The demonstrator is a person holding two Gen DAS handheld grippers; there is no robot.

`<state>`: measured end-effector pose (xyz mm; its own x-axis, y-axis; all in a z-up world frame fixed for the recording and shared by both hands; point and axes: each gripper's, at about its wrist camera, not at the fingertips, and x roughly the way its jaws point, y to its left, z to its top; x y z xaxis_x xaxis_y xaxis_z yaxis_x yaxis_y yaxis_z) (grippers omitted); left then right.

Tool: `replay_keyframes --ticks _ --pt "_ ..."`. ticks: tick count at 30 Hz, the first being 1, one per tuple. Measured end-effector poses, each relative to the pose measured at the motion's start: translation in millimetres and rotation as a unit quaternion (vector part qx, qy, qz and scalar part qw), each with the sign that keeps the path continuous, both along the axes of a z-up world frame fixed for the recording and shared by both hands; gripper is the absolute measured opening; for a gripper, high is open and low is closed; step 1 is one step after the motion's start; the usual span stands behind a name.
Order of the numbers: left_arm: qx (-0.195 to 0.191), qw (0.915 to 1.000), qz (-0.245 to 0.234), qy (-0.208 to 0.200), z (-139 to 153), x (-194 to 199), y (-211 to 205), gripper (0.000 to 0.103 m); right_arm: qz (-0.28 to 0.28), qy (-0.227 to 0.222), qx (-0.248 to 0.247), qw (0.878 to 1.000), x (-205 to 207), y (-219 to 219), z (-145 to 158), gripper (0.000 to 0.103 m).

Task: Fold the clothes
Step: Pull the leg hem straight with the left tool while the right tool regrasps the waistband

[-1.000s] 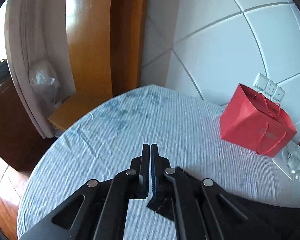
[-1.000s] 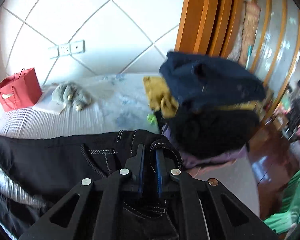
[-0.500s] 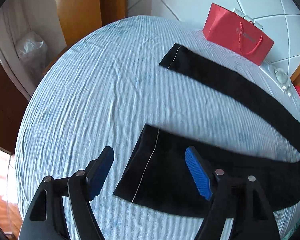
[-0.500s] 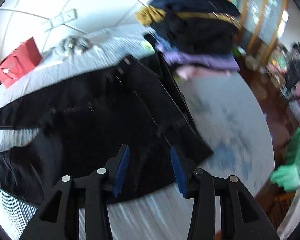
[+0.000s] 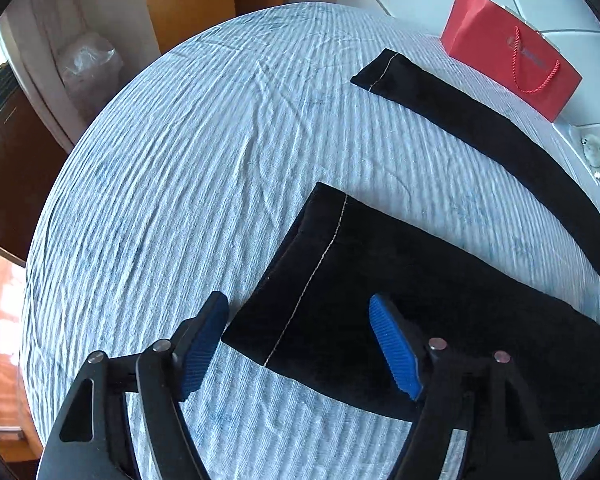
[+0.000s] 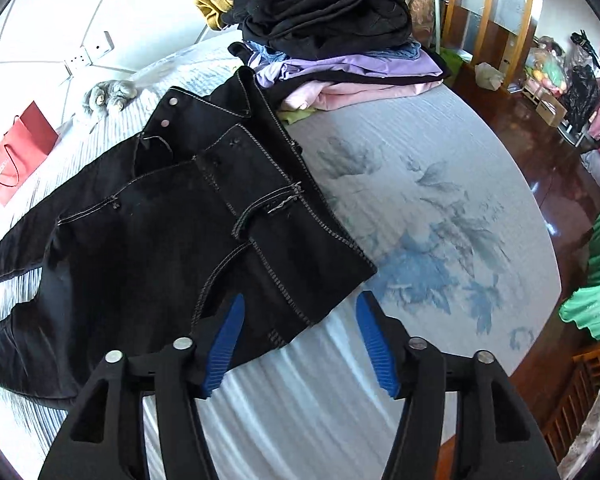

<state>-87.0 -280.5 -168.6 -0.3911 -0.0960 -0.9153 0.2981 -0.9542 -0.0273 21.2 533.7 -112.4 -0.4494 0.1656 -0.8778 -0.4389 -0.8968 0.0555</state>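
Observation:
A pair of black jeans (image 6: 172, 216) lies spread flat on the bed. Its waistband and pockets show in the right wrist view; its two leg ends (image 5: 380, 280) show in the left wrist view, the far leg (image 5: 480, 128) stretching toward the red bag. My left gripper (image 5: 296, 344) is open and empty, hovering over the hem of the near leg. My right gripper (image 6: 300, 340) is open and empty, hovering just above the near corner of the waistband.
A red paper bag (image 5: 512, 52) stands at the wall. A tall pile of folded clothes (image 6: 328, 28) sits at the bed's far end beside the jeans. A grey plush toy (image 6: 108, 94) lies near the wall sockets. The striped bedsheet (image 5: 180, 160) ends at wooden floor.
Both grippers were shut on the jeans a second ago; they have opened, let go and pulled back above the jeans, which now lie flat on the bed.

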Motion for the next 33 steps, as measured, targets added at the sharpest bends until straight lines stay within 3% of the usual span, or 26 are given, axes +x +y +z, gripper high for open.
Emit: replay_keyframes --ticks 2,6,8,9,10,11,13,15,17,22,24,25,26,27,28,31,33 --pt "0.003 0.9999 0.013 -0.002 2.2 1.6 1.5 0.05 0.002 -0.005 -0.004 1.0 -7.4 11.9 -5.6 0.06" --pt "0.008 0.9992 0.038 0.006 4.3 8.6 6.9 0.034 -0.009 -0.015 -0.054 0.998 -21.9 32.8 -25.8 0.063" --pt "0.003 0.9984 0.056 0.007 8.9 13.2 9.1 0.028 -0.004 -0.022 -0.046 0.999 -29.0 29.2 -31.5 0.063" --pt "0.003 0.998 0.063 0.01 12.1 14.1 8.4 0.026 0.0 -0.025 -0.031 0.999 -31.7 24.8 -30.6 0.056" --pt "0.005 0.9977 0.067 0.013 16.7 16.6 3.5 0.021 0.005 -0.028 -0.026 0.999 -33.3 20.1 -28.3 0.041" --pt "0.006 0.9974 0.071 0.015 21.3 19.1 -1.5 0.008 0.01 -0.031 -0.021 0.999 -34.8 15.3 -26.0 0.033" --pt "0.008 0.9967 0.079 0.019 30.5 24.1 -11.3 0.005 -0.001 -0.028 -0.009 1.0 -30.3 11.5 -15.1 0.019" --pt "0.01 0.9959 0.087 0.023 39.8 29.1 -21.2 0.005 -0.017 -0.007 -0.005 1.0 -17.6 11.5 1.3 0.012" --pt "0.015 0.9965 0.076 0.03 45.7 33.4 -26.0 0.005 -0.027 0.005 -0.002 1.0 -6.5 11.1 15.0 0.012" --pt "0.027 0.9979 0.035 0.047 40.5 38.7 -22.4 0.006 -0.032 0.008 -0.078 0.996 6.0 12.9 1.9 0.011" --pt "0.03 0.9981 0.027 0.048 35.4 38.8 -25.3 0.012 -0.047 0.001 -0.083 0.995 9.8 9.6 -7.9 0.014" --pt "0.036 0.9983 0.021 0.041 31.2 38.8 -28.0 0.028 -0.05 -0.004 -0.081 0.995 11.2 6.8 -12.1 0.023" --pt "0.043 0.9984 0.016 0.034 27.0 38.9 -30.7 0.055 -0.053 -0.009 -0.079 0.995 12.5 3.9 -16.3 0.034" --pt "0.045 0.9985 0.014 0.028 23.0 39.5 -32.1 0.064 -0.055 -0.01 -0.075 0.996 14.1 3.1 -18.2 0.058" --pt "0.038 0.9989 0.008 0.027 20.1 39.2 -31.0 0.068 -0.057 -0.011 -0.07 0.996 15.8 2.5 -19.9 0.064" --pt "0.017 0.9996 -0.001 0.023 11.8 38.2 -26.0 0.07 -0.062 -0.001 -0.069 0.996 21.5 3.0 -20.9 0.063" --pt "0.025 0.9995 -0.008 0.019 3.8 36.8 -22.3 0.07 -0.064 0.008 -0.072 0.995 24.3 4.7 -21.0 0.063"
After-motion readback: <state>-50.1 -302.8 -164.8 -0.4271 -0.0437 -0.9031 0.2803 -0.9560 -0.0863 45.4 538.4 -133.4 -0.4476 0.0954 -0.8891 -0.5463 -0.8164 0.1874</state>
